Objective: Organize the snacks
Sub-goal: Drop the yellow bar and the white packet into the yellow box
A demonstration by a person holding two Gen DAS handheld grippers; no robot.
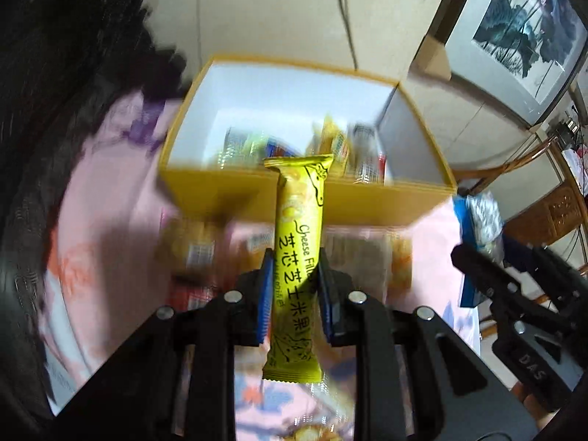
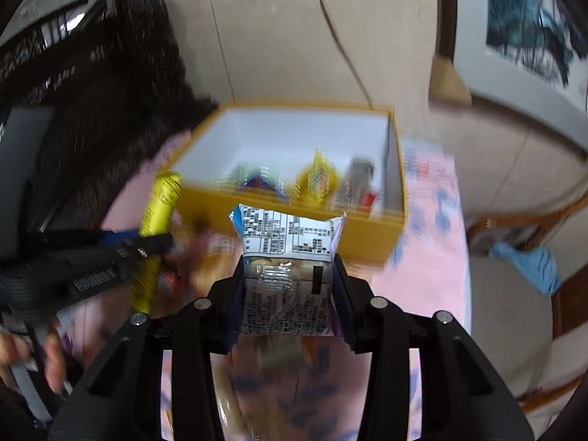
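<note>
Nearest the left wrist camera, the left claw point(image 1: 292, 290) is clenching a long yellow cheese snack bar point(image 1: 299, 242) between its blue pads point(image 1: 262, 294), the wrapper standing upright with its top end reaching in front of the near wall of the yellow box point(image 1: 220, 194). In the right wrist view, the right claw point(image 2: 288, 286) is grasping a small snack packet point(image 2: 288, 257) whose printed white back panel is facing the camera, the pads pressing on both of its sides. Both claws are hanging above a pink patterned tabletop point(image 2: 430, 268) and pointing toward the open box, whose white inside is already holding several blurred wrapped snacks point(image 2: 319, 180) along its near wall. More loose snacks point(image 1: 198, 246) are lying on the tabletop just in front of the box, too smeared to identify. A person's hand point(image 2: 22, 352) is showing at the lower left of the right wrist view, behind the left claw.
</note>
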